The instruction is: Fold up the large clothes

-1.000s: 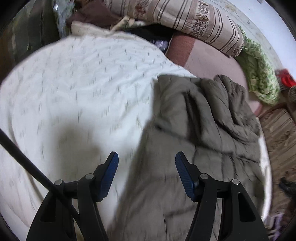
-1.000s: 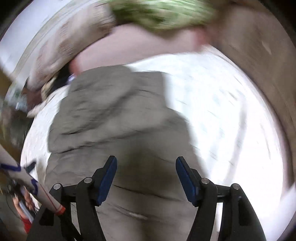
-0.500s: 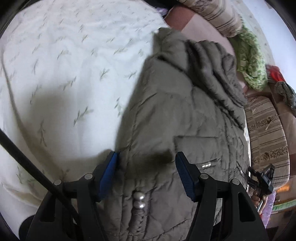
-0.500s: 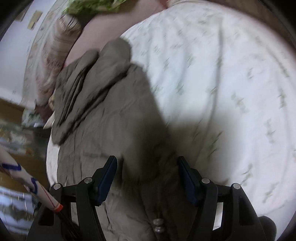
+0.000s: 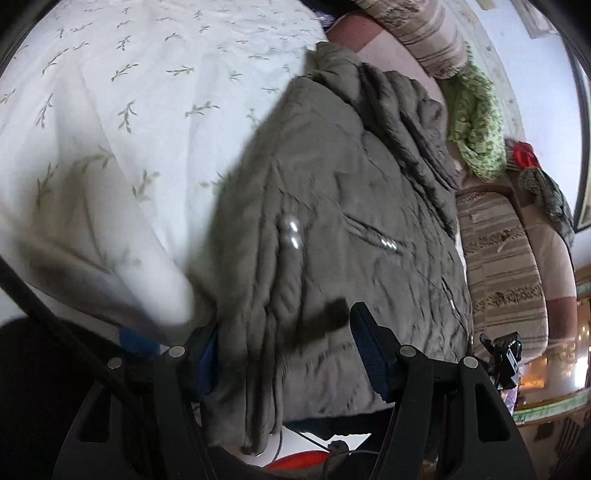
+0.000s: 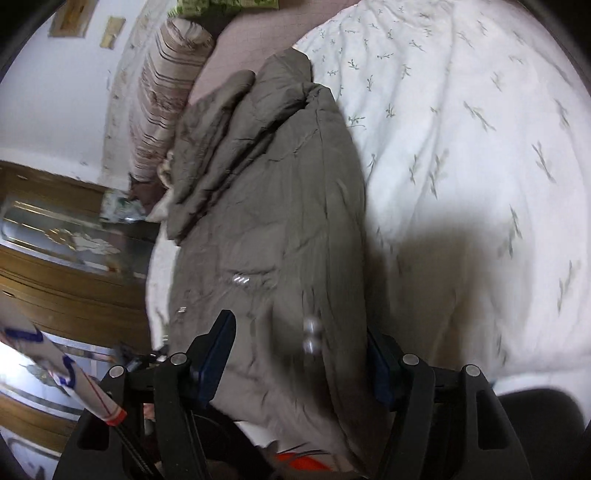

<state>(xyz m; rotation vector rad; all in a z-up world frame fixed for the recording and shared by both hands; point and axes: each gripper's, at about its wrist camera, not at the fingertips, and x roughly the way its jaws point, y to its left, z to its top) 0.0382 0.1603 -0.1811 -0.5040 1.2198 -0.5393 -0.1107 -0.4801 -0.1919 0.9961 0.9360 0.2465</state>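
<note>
Olive quilted jacket (image 5: 343, 206) (image 6: 280, 206) folded lengthwise on white leaf-print bedspread (image 5: 122, 122) (image 6: 461, 155), hem overhanging the near bed edge. Left gripper (image 5: 282, 354) and right gripper (image 6: 301, 354) both spread wide, straddling the hem, not clamped. Striped pillow (image 5: 424, 33) beyond.

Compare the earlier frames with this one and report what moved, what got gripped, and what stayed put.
Both grippers came down to the near hem of the olive jacket. The left gripper and right gripper now straddle that edge with jaws open; neither has closed on it. The jacket remains folded lengthwise on the leaf-print sheet.
</note>
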